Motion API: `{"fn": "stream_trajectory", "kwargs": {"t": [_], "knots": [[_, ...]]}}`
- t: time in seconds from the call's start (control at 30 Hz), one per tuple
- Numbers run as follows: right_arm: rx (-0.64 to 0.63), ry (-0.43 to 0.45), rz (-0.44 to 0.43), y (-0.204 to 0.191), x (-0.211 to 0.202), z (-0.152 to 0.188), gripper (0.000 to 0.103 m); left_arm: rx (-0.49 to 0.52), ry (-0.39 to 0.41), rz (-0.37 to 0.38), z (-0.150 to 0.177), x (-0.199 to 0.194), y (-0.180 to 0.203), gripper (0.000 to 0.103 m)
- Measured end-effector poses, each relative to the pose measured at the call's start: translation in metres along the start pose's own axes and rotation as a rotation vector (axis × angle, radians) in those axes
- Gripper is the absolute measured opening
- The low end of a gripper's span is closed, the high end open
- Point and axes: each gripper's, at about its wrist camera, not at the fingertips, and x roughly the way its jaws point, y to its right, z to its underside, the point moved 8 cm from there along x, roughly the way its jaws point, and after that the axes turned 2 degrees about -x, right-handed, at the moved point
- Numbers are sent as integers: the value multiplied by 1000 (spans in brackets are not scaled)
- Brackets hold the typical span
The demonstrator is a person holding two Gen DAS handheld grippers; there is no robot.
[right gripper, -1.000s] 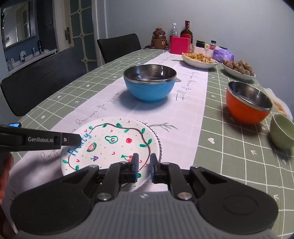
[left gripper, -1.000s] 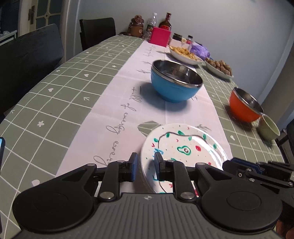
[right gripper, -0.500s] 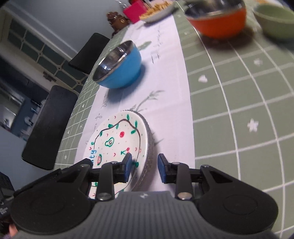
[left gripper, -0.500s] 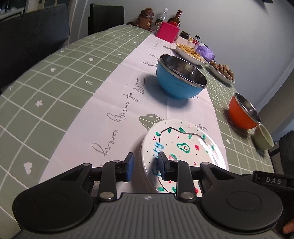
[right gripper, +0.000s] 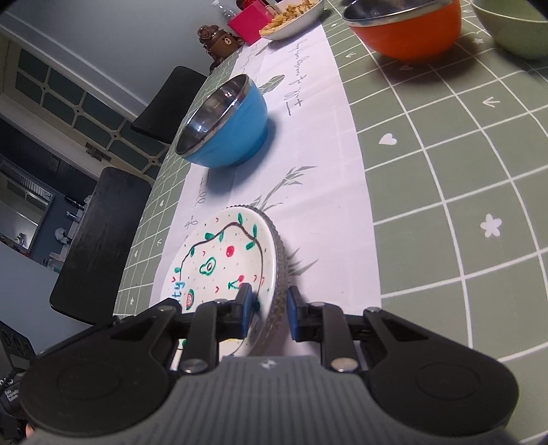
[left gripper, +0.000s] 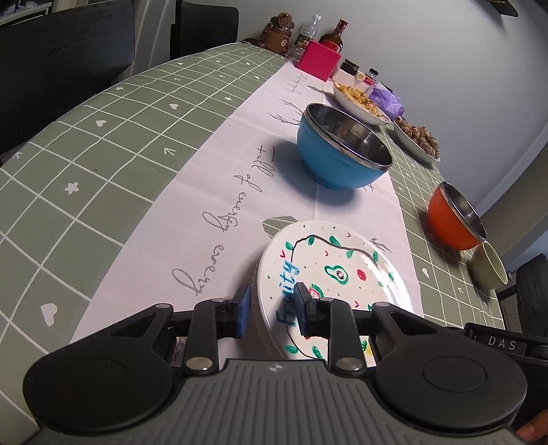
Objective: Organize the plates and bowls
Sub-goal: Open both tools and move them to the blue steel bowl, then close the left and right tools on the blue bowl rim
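A white plate [left gripper: 335, 270] painted with fruit lies on a grey ridged plate [left gripper: 255, 284] on the white table runner. My left gripper [left gripper: 272, 304] straddles the stack's left rim, its pads against the grey edge and the white face. My right gripper [right gripper: 268, 306], rolled to the side, straddles the right rim of the white plate [right gripper: 222, 260] and grey plate [right gripper: 279, 260]. Its jaws are closing, with a sliver of gap at the outer pad. Beyond stand a blue steel-lined bowl [left gripper: 339, 154], an orange bowl [left gripper: 452, 219] and a small green bowl [left gripper: 486, 270].
Two dishes of food [left gripper: 359, 99], a pink box [left gripper: 316, 60], bottles [left gripper: 334, 34] and a brown figurine [left gripper: 277, 29] crowd the table's far end. Dark chairs [right gripper: 99, 246] stand along the left side. The green checked cloth [right gripper: 445, 205] lies bare right of the runner.
Both grippers widened and moved in, so the plates' rim now sits between their jaws. The right gripper rolled sideways and dropped lower. The plates and bowls have not moved.
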Motion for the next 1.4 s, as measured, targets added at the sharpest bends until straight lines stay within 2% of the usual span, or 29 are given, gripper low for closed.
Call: {"fn": "stream_trajectory", "kwargs": {"t": [0.3,0.5,0.7,0.9,1.1,1.2,1.4], "knots": [[-70,72,53,-6,-22,-20,25,-7,59,-22,-26,-14,7,29],[-110,102,85,-21,-28,-53,26,68,104,-11,-66,-17,36,30],[-137,127,100,-43,-22,-96,30,155,73,-30,-103,8,59,30],[-184,125,144,-59,1,-133,30,176,58,-56,-132,41,61,30],[-190,109,210,-59,33,-162,30,142,70,-62,-156,70,55,35],[-186,92,237,-57,48,-169,30,130,49,-68,-160,86,54,40],[-141,44,253,-49,73,-176,30,92,-2,-80,-160,111,51,42]]}}
